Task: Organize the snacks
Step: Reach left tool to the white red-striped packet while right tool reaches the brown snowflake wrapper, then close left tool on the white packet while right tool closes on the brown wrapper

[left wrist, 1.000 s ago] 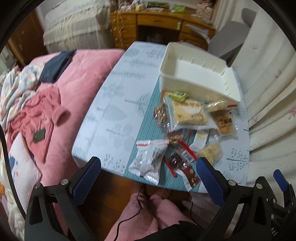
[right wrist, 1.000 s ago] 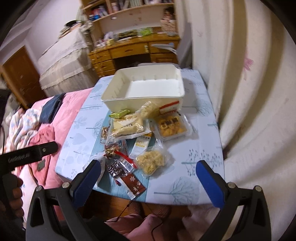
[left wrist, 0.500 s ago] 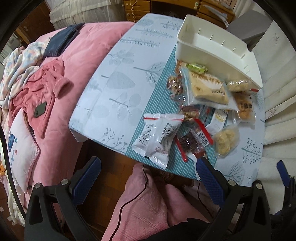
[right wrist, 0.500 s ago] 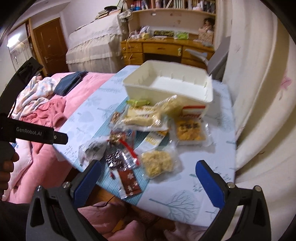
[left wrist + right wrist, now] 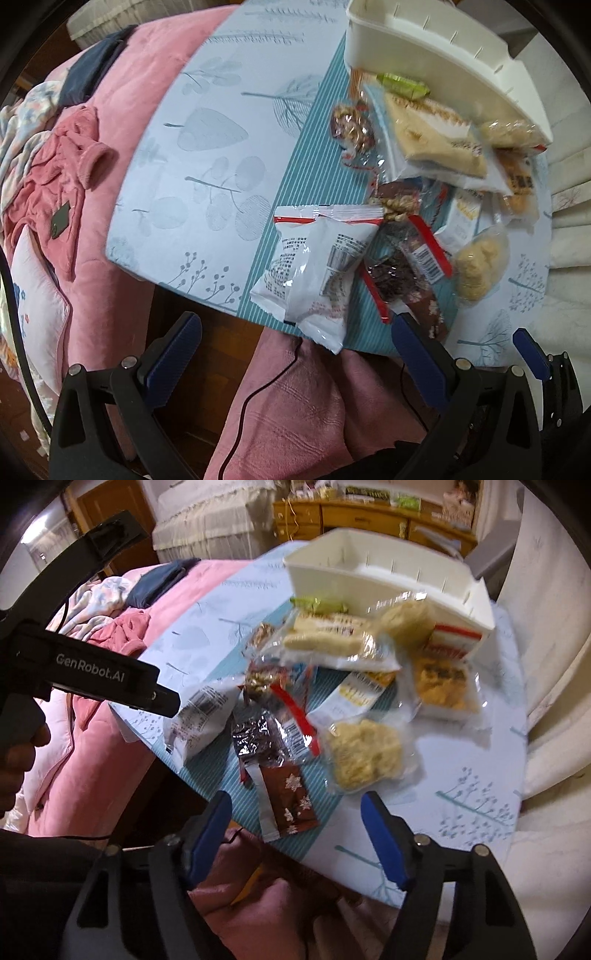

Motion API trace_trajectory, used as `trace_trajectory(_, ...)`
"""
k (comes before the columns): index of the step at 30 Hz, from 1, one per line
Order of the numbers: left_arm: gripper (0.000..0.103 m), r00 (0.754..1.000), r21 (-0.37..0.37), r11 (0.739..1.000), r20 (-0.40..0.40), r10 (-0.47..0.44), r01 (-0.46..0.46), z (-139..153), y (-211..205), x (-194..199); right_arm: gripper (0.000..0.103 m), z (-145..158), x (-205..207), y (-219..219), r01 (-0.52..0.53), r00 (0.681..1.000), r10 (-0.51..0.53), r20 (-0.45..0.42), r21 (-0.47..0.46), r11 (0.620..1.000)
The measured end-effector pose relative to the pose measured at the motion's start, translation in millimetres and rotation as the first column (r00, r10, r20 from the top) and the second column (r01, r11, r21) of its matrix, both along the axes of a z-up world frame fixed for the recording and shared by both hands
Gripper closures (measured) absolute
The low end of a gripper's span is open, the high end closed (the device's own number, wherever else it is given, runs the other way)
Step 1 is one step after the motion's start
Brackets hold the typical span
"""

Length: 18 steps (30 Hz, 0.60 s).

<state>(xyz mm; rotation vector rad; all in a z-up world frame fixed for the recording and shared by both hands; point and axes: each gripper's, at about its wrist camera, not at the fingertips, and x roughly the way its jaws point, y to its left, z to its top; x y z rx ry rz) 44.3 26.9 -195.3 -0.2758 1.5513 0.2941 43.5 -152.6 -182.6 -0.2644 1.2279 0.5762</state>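
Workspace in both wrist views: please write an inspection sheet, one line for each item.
Surface: table with leaf-print cloth.
Job's things: snack packets in a loose pile, among them a white packet at the near edge and a brown snowflake packet; white bin behind them, nothing seen inside.
Clutter: nothing seen on the table besides snacks.
Grippers: left gripper open, empty; right gripper has just been closing, nothing between the jaws.
Cables: black cable across a pink lap.
Surroundings: pink bedding, wooden desk.

A table in a leaf-printed cloth is carrying a white bin at its far end; snack packets (a loose heap) are lying just before it.
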Motion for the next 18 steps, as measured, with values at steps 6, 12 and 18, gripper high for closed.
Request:
trace_trajectory(6,0.001,0.996,-0.059,0.997,-0.077,-0.044,0.04,-32.8,9.2,21.4,0.05,-34.4,9.5,22.8,-0.016,0.992,0.008,-0.126,-0.057,0.998)
trace_trajectory(12,0.005,0.985,-0.118,0.99,-0.146,-0.095,0.079,-62.3,14.0,41.9,0.05,-62.9,15.8,45.7,-0.023,0.983,-0.002,-0.184,-0.133,0.991)
trace_trajectory(18,0.022,0.971,-0.163,0.979,-0.185,-0.151,0.121,-85.2,12.9,61.9,0.05,-81.0,20.8,57.8,-0.019,0.974,-0.026,-0.225,-0.195,0.981)
